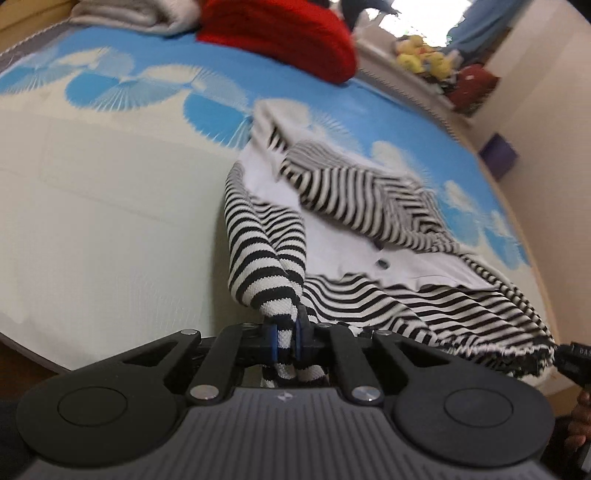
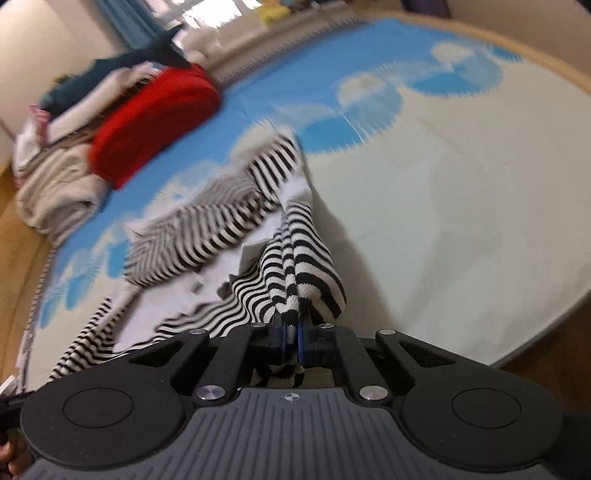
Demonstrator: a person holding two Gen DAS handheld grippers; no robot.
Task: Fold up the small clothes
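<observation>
A small black-and-white striped garment (image 1: 354, 206) with a white front panel and dark buttons lies partly lifted off a blue-and-cream patterned mat (image 1: 110, 192). My left gripper (image 1: 286, 338) is shut on a bunched striped edge of it, and the cloth hangs up from the mat to the blue pads. In the right wrist view the same striped garment (image 2: 207, 229) stretches off to the left. My right gripper (image 2: 291, 338) is shut on another bunched striped edge. Both pinched corners are raised above the mat (image 2: 443, 206).
A folded red cloth (image 1: 280, 33) and a pile of pale folded laundry (image 2: 62, 184) sit at the far edge of the mat. Yellow soft toys (image 1: 421, 55) rest on a ledge behind. A purple box (image 1: 498, 155) stands by the wall. Wooden floor borders the mat.
</observation>
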